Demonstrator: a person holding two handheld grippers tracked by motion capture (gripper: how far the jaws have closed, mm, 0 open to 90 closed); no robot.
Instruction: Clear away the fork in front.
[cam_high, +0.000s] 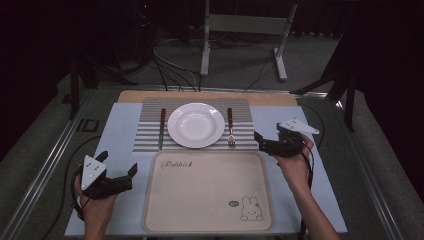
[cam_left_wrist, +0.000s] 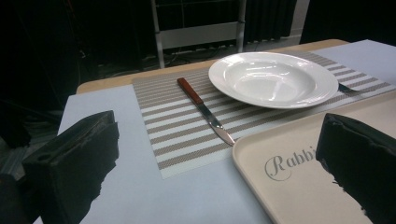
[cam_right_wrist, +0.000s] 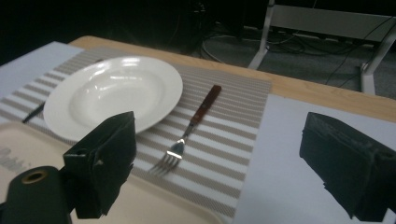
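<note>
Table top: pale blue sheet (cam_high: 120, 131) over a wooden board whose bare edge shows along the far side. On it, a grey-and-white striped placemat (cam_high: 150, 131), and nearer me a beige tray (cam_high: 207, 192) printed "Rabbit" with a small rabbit drawing in its near right corner.

White deep plate (cam_high: 196, 124) sits mid-mat. Knife (cam_high: 162, 128) with reddish-brown handle lies just left of it, blade toward me; fork (cam_high: 230, 126) with matching handle lies just right, tines toward me, close to the tray's far edge.

My left gripper (cam_high: 131, 173) rests low beside the tray's left edge, jaws spread wide, nothing between them. My right gripper (cam_high: 259, 141) is at the tray's far right corner, jaws also spread and empty, near the fork but not touching it.

Room: dark all round. Grey carpet beyond the table, black cables trailing across it, a white metal frame (cam_high: 245, 30) standing at the far side.
</note>
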